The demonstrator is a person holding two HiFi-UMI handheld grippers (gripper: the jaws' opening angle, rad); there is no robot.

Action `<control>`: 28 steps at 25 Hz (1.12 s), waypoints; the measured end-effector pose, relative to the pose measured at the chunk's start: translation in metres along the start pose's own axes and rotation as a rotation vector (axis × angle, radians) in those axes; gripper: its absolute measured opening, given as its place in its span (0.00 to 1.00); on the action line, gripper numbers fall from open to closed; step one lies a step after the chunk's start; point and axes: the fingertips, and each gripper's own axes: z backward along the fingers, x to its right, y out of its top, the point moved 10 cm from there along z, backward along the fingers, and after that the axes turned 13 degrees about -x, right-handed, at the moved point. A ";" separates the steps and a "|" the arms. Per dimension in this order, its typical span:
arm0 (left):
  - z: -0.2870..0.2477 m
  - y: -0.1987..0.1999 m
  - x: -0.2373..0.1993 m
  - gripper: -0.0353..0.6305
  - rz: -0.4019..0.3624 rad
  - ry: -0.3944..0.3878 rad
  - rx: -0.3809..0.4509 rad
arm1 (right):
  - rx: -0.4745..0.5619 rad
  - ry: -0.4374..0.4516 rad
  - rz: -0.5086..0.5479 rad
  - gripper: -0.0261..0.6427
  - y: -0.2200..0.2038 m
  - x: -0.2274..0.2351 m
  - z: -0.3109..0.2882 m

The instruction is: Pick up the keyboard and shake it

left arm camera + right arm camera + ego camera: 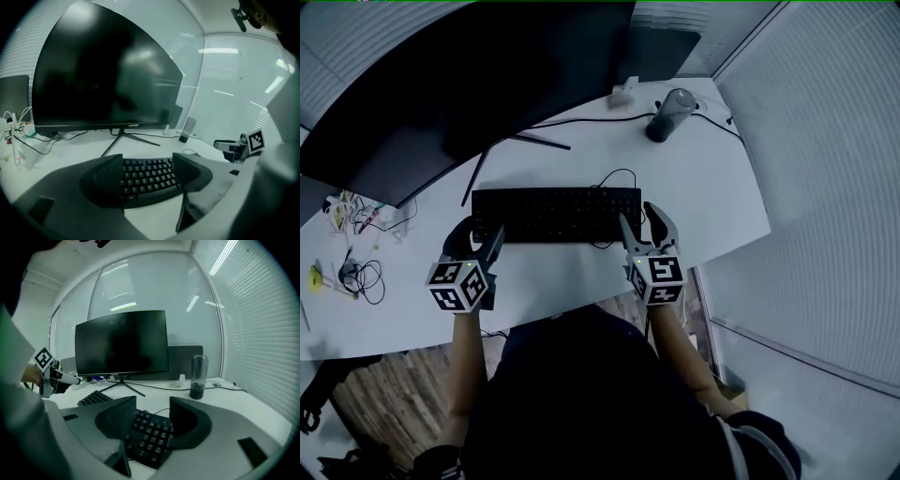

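"What's the setup, left to right?"

"A smooth white desk (703,197) with a rounded front edge. A wide, glossy black monitor (459,84) curves across it on a thin, splayed stand (542,142). Thin cables (361,217) tangle under its left end, and a dark cylindrical bottle (670,114) stands off its right end."

"And the keyboard?"

"The keyboard (555,214) is a long, flat, matte black slab with rows of low keys. It lies flat on the desk, just in front of the monitor's stand."

"The tongs?"

"The left gripper (478,236) has its broad grey jaws wide, with the keyboard's left end between them. The right gripper (642,225) is equally wide at the right end."
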 end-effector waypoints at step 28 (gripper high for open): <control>-0.085 -0.024 -0.088 0.64 0.088 -0.083 -0.431 | -0.491 0.184 -0.334 0.50 -0.051 0.061 -0.086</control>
